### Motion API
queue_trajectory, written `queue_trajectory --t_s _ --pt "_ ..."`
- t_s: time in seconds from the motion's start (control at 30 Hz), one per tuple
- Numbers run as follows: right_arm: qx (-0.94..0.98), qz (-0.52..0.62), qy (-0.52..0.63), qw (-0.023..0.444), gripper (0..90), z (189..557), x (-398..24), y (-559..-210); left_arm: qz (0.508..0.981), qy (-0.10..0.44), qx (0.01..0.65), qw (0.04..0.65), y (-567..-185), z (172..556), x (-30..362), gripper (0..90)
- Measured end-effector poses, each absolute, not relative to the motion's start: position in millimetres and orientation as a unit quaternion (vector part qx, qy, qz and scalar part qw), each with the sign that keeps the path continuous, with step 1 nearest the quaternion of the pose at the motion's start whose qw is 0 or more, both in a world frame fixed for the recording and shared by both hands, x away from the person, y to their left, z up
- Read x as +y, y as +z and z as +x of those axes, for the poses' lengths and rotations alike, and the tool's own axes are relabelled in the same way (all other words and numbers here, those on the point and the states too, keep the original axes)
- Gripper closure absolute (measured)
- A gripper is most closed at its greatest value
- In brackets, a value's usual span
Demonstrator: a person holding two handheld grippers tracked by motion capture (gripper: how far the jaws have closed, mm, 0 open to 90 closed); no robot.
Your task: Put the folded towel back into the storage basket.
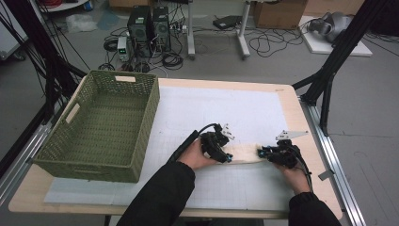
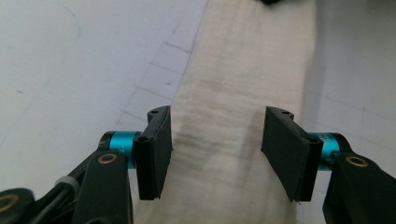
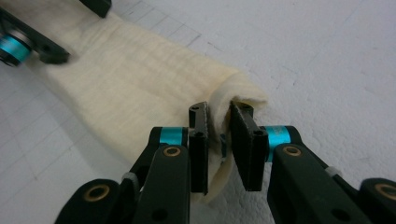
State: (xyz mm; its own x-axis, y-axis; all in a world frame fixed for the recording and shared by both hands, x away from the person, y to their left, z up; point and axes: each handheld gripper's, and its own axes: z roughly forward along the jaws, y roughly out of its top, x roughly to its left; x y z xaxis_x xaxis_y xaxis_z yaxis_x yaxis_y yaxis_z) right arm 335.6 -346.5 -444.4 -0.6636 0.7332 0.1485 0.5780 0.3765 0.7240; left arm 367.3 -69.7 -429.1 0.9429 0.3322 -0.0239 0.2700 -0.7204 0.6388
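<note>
The right tool [image 3: 218, 140] pinches one short end of the cream-coloured folded cloth strip [image 3: 140, 84]; its two black pads [image 3: 198, 140] press a raised fold of fabric between them. The left tool [image 2: 215, 149] stands spread over the opposite end of the strip, with both pads clear of the fabric and the cloth lying flat between and below them.

In the high view the cloth strip [image 1: 244, 153] lies on the white gridded mat [image 1: 244, 108] that covers the wooden counter [image 1: 301, 122], near the person's edge, between the left tool [image 1: 225, 157] and the right tool [image 1: 261, 153]. The green woven rectangular basket [image 1: 75, 113] stands well apart at the left of the counter.

Hazards, as judged:
- Only one end is secured. A lift from the right tool alone is likely to let the folds fall open and the free end drag across the mat.
- The right grip holds a small bunch near the edge. A sharp pull may slip it out.
- If the left tool closes too high, it may catch only the top layer.

Orientation: the long axis of the strip runs left to right across the counter, roughly parallel to the near edge. One short end points toward the basket side, the other toward the right edge.
</note>
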Motion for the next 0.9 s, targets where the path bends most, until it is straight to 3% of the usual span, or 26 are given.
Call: queue_trajectory --t_s 0.27,0.53,0.9 --pt "0.825 0.393 0.393 0.102 74.1 332.4 -348.1 -444.3 0.924 0.006 0.166 0.344 -429.2 369.8 -64.2 38.0" --pt "0.824 0.396 0.391 0.105 70.4 332.3 -347.4 -444.6 0.925 0.033 0.16 0.344 -426.1 367.2 -64.4 35.3" --pt "0.824 0.397 0.392 0.104 69.0 332.7 -347.2 -445.0 0.928 0.02 0.157 0.337 -431.3 367.0 -66.3 31.2"
